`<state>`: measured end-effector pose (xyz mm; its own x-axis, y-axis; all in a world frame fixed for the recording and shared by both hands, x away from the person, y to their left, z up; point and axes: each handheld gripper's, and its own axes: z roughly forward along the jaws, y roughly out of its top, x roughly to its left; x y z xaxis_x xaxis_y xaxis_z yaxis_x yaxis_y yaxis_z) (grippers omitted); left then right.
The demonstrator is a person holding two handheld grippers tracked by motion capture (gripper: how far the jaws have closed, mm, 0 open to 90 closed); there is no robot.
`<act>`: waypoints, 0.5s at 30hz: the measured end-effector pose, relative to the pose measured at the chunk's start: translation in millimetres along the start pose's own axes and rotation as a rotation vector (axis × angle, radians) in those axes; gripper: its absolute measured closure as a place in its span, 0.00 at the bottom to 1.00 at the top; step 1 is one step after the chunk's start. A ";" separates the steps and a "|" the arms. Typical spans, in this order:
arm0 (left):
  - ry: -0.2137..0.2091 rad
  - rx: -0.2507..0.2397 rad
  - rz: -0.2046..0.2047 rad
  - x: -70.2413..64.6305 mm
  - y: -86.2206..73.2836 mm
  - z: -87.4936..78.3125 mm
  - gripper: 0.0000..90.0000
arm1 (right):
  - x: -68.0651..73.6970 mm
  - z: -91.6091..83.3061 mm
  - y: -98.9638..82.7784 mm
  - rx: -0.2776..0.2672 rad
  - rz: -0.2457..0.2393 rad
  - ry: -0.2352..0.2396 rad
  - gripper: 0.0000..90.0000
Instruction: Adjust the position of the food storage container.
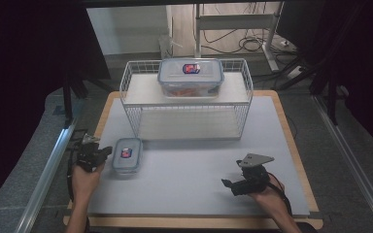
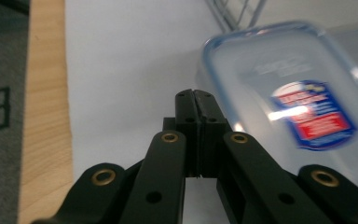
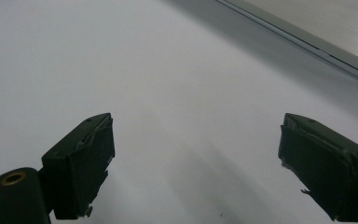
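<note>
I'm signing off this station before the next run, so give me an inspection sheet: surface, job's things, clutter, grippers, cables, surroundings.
Surface: grey mat on a wooden table, bare at the front.
Job's things: small lidded container on the mat, just right of the left gripper; large lidded container on the upper shelf of the white wire rack.
Clutter: nothing seen.
Grippers: left gripper jaws shut, nothing between them, beside the small container's lid; right gripper jaws open over bare mat, empty.
Cables: one trails from each gripper; more lie on the floor behind the table.
Surroundings: metal rails along both sides, dark curtains, grey floor.
</note>
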<state>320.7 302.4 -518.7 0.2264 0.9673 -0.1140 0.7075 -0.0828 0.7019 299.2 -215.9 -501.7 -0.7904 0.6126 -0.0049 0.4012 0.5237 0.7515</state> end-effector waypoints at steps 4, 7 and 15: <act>-0.013 0.026 -0.011 1.3 -2.9 10.5 1.00 | 0.3 1.4 0.0 0.003 0.001 0.008 0.12; -0.046 0.013 -0.046 3.2 -3.3 9.4 1.00 | -0.1 2.5 0.2 0.005 0.004 0.013 0.12; -0.120 0.031 -0.024 -18.8 0.2 17.0 1.00 | -0.3 2.8 0.3 0.006 0.007 0.020 0.13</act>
<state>328.0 280.2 -528.3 0.2864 0.9337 -0.2150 0.7335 -0.0693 0.6762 300.9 -214.3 -503.3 -0.7966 0.6043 0.0142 0.4100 0.5230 0.7472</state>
